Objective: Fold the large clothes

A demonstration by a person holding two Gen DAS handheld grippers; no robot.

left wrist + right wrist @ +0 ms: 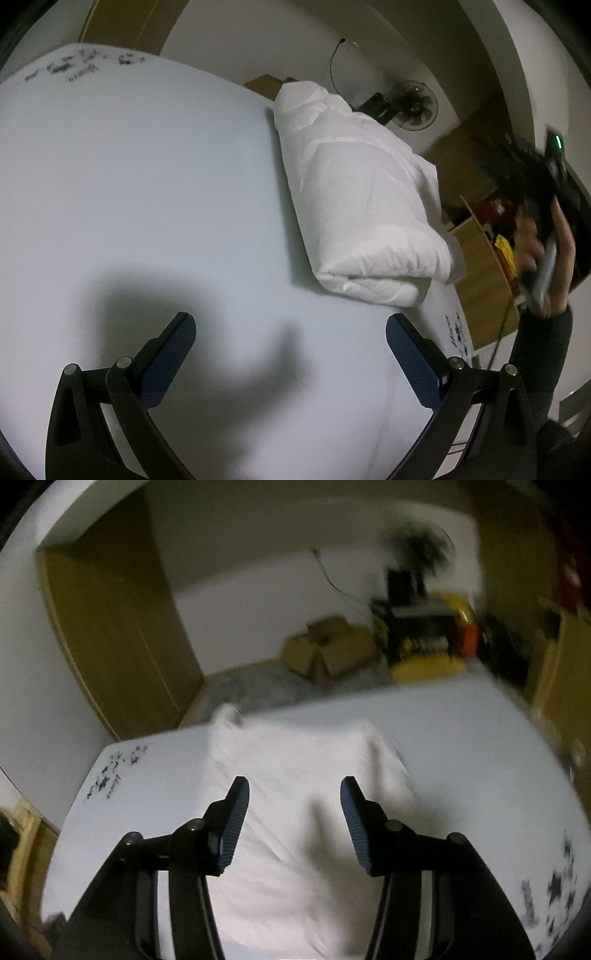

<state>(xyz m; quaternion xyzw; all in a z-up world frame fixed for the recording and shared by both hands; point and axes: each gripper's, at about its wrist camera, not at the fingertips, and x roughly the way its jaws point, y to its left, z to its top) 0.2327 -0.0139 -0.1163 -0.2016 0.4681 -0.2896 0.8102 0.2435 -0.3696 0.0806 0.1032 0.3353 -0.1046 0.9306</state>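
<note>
White garment (362, 195), pale blue table (147, 184), blue-padded black fingers (232, 819)

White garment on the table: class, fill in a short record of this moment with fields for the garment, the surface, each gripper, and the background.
garment: white padded garment, folded into a thick bundle, lying near the table's edge
surface: pale table with dark star-and-script prints near its corners
left gripper: open, empty, above bare table, apart from the garment
right gripper: open, empty, over the garment; image blurred, contact unclear
right hand: seen holding the other gripper's handle
background: cardboard box, fan, wooden wardrobe
</note>
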